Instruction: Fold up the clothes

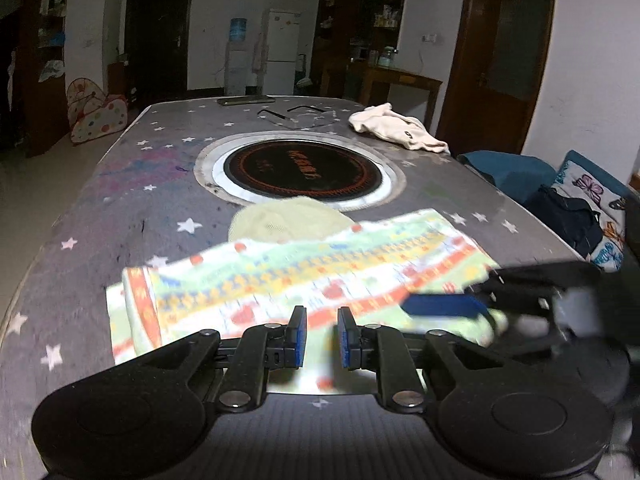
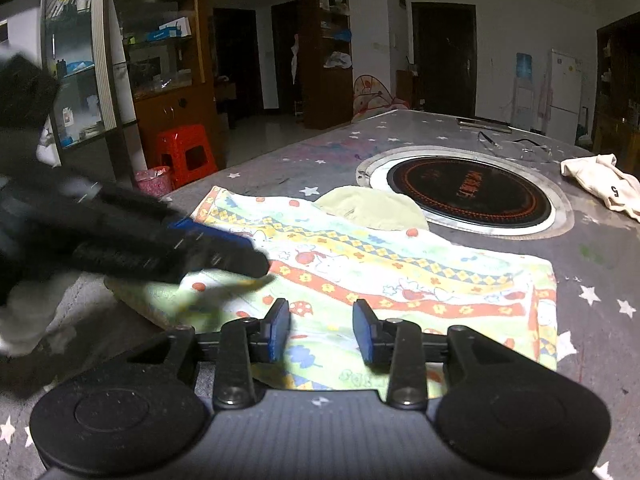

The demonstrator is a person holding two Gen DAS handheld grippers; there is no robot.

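The brightly patterned cotton garment with orange, yellow and green bands (image 2: 400, 280) lay flat along the near edge of the grey star-printed table (image 1: 120, 216), its long axis running side to side across both grippers' lines of sight. It sat directly ahead of and beneath both sets of fingers; neither hand was clearly the nearer.

The right gripper (image 2: 322, 330) hovered over the garment's near hem with jaws moderately parted, nothing pinched between the blue pads. In its view the cloth showed in the gap but the pads did not press on it.

The left gripper (image 1: 322, 338) stood over the garment's left part, jaws narrowly apart. Cloth showed behind the gap; no fold looked clamped, though blur made contact uncertain.

Farther back, a pale green cloth (image 2: 372, 208) lay partly under the garment's far edge, touching the round black induction hob (image 2: 468, 192) rim. A cream garment (image 1: 396, 128) lay at the far right corner.
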